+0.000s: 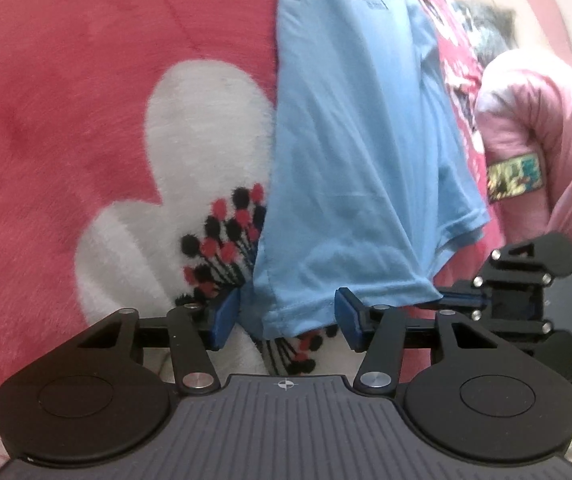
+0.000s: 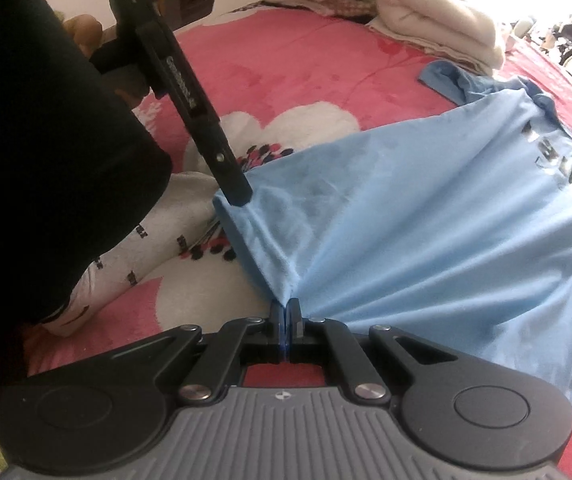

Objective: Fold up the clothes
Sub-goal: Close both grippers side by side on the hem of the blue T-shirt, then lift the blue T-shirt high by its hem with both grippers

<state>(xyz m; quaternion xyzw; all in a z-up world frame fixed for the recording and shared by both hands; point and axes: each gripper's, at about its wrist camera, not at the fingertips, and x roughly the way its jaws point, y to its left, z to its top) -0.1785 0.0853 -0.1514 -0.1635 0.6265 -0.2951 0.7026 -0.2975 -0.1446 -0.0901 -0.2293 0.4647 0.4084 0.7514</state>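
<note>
A: Where is the shirt (image 2: 426, 216) lying?

B: It is lying spread on the blanket (image 1: 85, 80), running away from both claws, with its collar and dark print at the far end. Its hem is sitting at the near end, right at the fingertips.

A: What is the right claw (image 2: 285, 322) doing?

B: It is clenched, and it is pinching the hem. In the right wrist view the two blue pads (image 2: 294, 316) are pressing together with a pinch of blue cloth between them, and folds are fanning out from that pinch across the shirt.

A: And the left claw (image 1: 288, 318)?

B: Its jaws are standing part open. In the left wrist view the hem corner is hanging in the gap between the blue pads (image 1: 227, 316), but I am not seeing either pad pressing on it. The right wrist view is showing one black finger of that claw resting at the shirt's left hem corner, to the left of and beyond the right claw.

A: Anything else near them?

B: A white flower with dark and red dots is showing on the blanket just left of the left claw. A pink sleeve (image 1: 538, 128) is sitting above the right claw, and folded towels (image 2: 438, 36) are lying far beyond the shirt.
</note>
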